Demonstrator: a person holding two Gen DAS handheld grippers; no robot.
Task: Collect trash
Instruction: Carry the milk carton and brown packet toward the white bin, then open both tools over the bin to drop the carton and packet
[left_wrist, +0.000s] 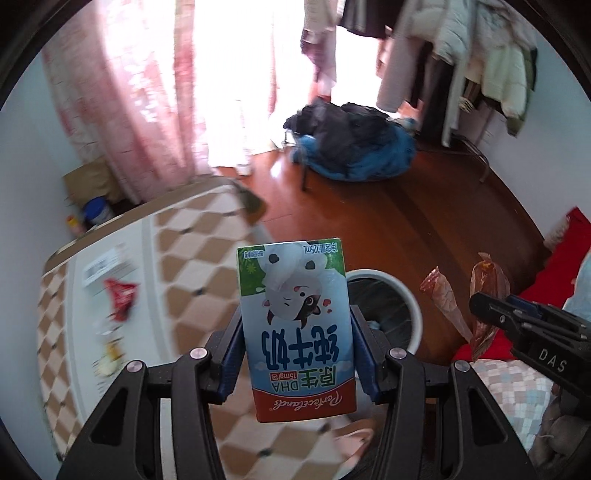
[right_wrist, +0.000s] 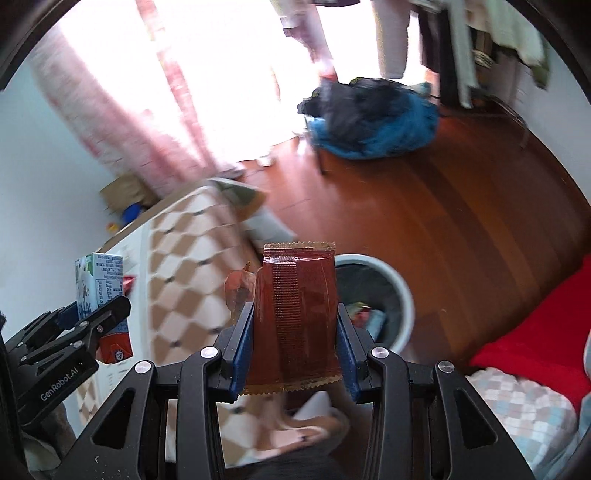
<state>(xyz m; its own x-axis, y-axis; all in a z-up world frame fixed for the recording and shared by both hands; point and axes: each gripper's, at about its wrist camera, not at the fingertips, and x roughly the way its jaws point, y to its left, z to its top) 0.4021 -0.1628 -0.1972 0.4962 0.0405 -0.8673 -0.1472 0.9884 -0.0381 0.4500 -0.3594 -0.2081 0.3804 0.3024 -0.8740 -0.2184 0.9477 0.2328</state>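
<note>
Milk carton (left_wrist: 295, 325) and brown wrapper (right_wrist: 295, 317) sit clamped in my jaws; I centre each over the bin (right_wrist: 400, 291) before releasing

1. I see a small milk carton (left_wrist: 295, 328), blue and white with a cartoon cow, held upside down above the checkered table.
2. A brown translucent wrapper (right_wrist: 295, 321) stands upright, crinkled.
3. The white trash bin (right_wrist: 402, 295) sits on the wooden floor, litter inside.
4. A red wrapper (left_wrist: 120, 299) lies on the table.

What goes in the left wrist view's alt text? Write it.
The left hand-held gripper clamps an upside-down milk carton above a white bin. Beside it, the right hand-held gripper holds a brown wrapper.
</note>
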